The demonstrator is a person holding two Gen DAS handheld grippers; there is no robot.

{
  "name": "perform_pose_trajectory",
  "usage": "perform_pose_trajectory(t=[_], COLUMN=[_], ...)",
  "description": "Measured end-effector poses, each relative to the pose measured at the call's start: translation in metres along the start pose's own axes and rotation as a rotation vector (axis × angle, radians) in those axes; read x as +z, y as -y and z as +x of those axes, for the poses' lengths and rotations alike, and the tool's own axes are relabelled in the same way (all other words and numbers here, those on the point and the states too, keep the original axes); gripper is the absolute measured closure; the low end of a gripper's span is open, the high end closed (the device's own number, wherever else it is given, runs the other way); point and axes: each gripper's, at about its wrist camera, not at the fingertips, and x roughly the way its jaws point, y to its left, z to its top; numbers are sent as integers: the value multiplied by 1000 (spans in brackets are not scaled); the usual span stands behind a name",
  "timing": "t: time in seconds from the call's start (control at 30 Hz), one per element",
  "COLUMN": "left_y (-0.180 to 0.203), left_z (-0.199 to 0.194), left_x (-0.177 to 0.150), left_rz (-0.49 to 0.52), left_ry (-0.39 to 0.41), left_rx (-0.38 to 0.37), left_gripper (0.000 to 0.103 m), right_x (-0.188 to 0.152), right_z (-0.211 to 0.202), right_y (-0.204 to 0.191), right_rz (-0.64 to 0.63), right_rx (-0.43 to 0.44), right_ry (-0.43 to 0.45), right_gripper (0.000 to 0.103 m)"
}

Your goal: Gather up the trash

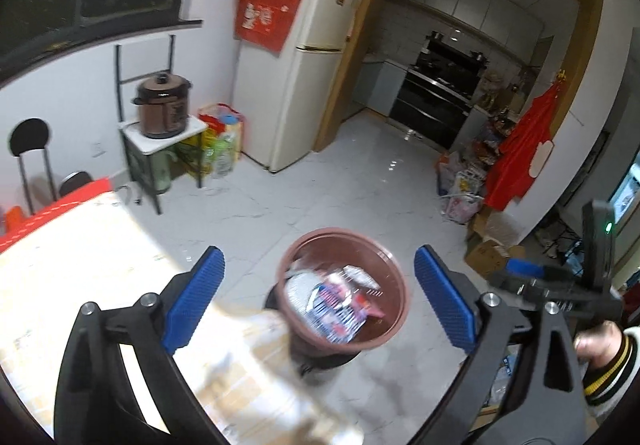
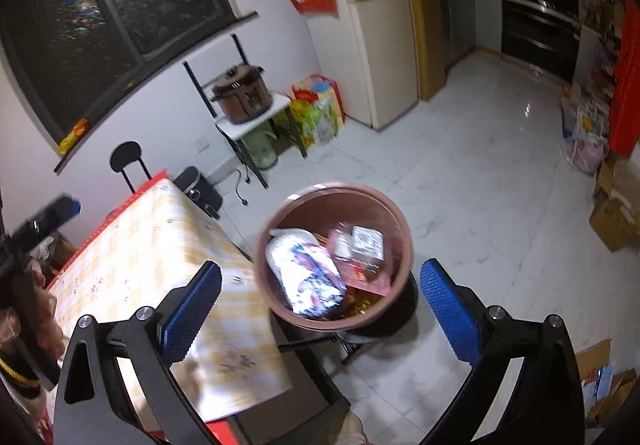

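The left gripper (image 1: 318, 299) and right gripper (image 2: 320, 303) both hang with jaws spread wide and empty above the brown bin (image 2: 394, 221). The bin stands just off the surface's (image 2: 132, 257) corner, holding crumpled wrappers (image 2: 308, 273).

A round pinkish-brown bin (image 2: 394, 223) stands upright off the table's 3 o'clock edge, holding crumpled wrappers (image 2: 308, 271) and a red packet (image 2: 370, 277).

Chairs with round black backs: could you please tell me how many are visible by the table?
1: the chair stands at the table's far end, below the window; others may be hidden.
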Motion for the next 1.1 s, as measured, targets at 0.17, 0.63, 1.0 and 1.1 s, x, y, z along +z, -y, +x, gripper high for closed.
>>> perform_pose_trajectory(t=[0.17, 0.63, 1.0, 1.1], left_y=[-26, -61, -79, -81], left_z=[-74, -262, -328, -336], left_x=[-17, -56, -76, -78], left_rz=[8, 84, 68, 68], left_ry=[24, 174, 249, 262], left_rx=[111, 309, 334, 338], left_gripper=[6, 6, 6, 6], right_x=[-1, -39, -57, -59], right_z=[-48, -153, -179, -182], right_y=[-57, -191, -231, -237], right_rz=[-62, -218, -243, -248], right_rx=[26, 37, 29, 19], right_ry=[97, 305, 336, 343], right_gripper=[5, 5, 5, 5])
